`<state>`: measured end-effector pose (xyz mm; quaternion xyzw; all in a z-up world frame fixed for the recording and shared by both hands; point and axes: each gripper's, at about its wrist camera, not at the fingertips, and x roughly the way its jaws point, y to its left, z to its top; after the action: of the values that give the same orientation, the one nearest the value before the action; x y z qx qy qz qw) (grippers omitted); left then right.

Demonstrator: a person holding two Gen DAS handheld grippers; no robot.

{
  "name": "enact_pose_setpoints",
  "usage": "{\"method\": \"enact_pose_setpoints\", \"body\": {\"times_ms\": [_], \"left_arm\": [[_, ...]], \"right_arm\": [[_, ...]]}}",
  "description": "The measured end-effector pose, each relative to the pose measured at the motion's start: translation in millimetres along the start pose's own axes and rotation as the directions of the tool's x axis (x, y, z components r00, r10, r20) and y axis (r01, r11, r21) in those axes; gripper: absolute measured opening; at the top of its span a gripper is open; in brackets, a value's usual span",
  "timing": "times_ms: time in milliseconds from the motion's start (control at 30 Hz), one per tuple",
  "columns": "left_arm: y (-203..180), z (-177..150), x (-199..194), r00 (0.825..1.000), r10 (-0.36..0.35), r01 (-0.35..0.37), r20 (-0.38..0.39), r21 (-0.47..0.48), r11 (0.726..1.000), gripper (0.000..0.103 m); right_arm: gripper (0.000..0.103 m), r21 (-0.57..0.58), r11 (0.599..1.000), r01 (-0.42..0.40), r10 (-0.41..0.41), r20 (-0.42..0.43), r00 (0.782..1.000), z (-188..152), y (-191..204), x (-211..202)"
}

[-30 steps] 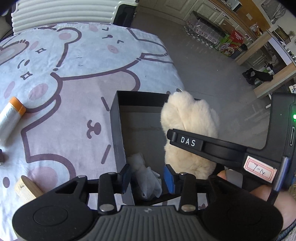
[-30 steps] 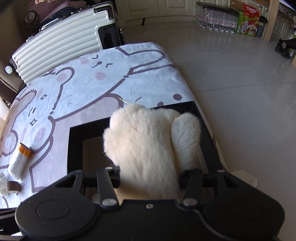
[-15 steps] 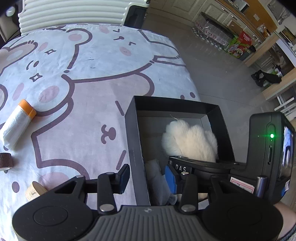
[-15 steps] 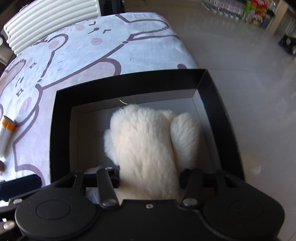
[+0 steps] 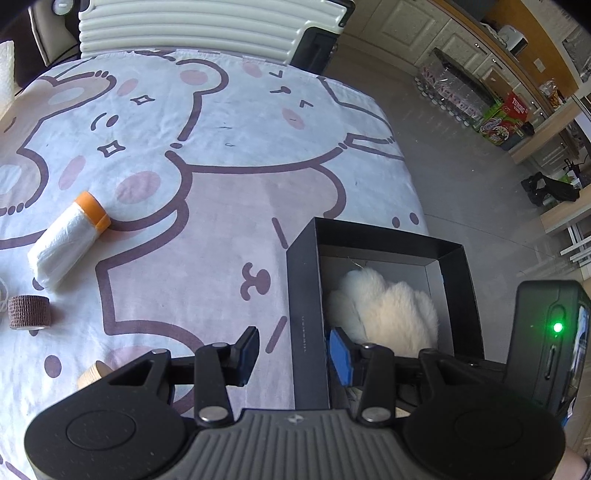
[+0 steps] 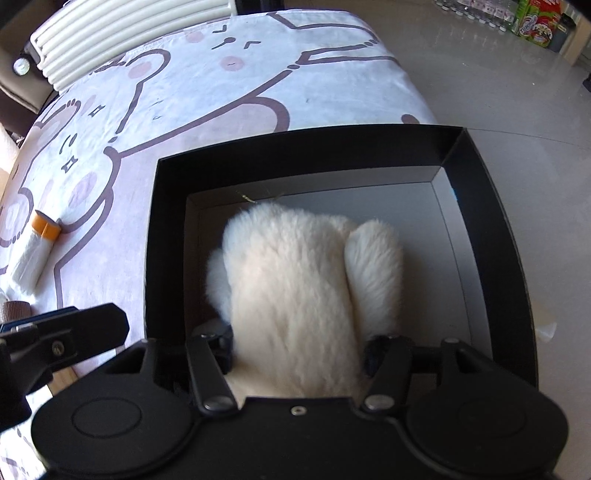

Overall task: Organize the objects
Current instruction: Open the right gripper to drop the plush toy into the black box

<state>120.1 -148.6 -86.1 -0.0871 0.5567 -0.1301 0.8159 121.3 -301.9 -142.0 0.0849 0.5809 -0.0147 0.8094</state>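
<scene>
A fluffy cream mitten [image 6: 295,277] lies in the open black box [image 6: 170,240] at the table's right edge. My right gripper [image 6: 297,343] reaches down into the box with the mitten's cuff between its fingers. Its jaws are opening and the pads no longer squeeze the fur. In the left wrist view the mitten [image 5: 388,310] fills the box's near half. My left gripper [image 5: 293,349] stands open astride the left wall of the box [image 5: 308,295]. One blue pad is outside that wall and one just inside, and it holds nothing.
On the bear-print cloth to the left lie a white bag roll with an orange cap [image 5: 70,240], a brown bandage roll [image 5: 28,312] and a cork-coloured piece [image 5: 92,373]. A ribbed white suitcase [image 5: 207,26] stands behind the table. Floor drops away right of the box.
The right gripper has lowered the mitten into the box and its fingers have spread slightly. The left gripper has shifted left, from over the box to astride its left wall.
</scene>
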Motion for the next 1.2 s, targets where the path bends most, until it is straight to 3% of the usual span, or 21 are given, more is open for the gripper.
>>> {"method": "enact_pose_setpoints", "body": {"times_ms": [233, 600, 1200], "left_arm": [[-6.4, -0.7, -3.7, 1.000, 0.005, -0.005, 0.011, 0.010, 1.000, 0.044], [-20.4, -8.4, -19.3, 0.998, 0.042, -0.044, 0.037, 0.071, 0.997, 0.045], [-38.5, -28.3, -57.6, 0.986, 0.115, -0.135, 0.117, 0.176, 0.975, 0.064]], "right_arm": [[0.074, -0.017, 1.000, -0.018, 0.019, 0.041, 0.999, 0.8, -12.5, -24.9], [0.074, 0.056, 0.998, -0.030, 0.021, 0.157, 0.987, -5.3, -41.9, -77.3], [0.074, 0.043, 0.999, 0.022, -0.033, 0.272, 0.962, -37.1, -52.4, -135.1]]}}
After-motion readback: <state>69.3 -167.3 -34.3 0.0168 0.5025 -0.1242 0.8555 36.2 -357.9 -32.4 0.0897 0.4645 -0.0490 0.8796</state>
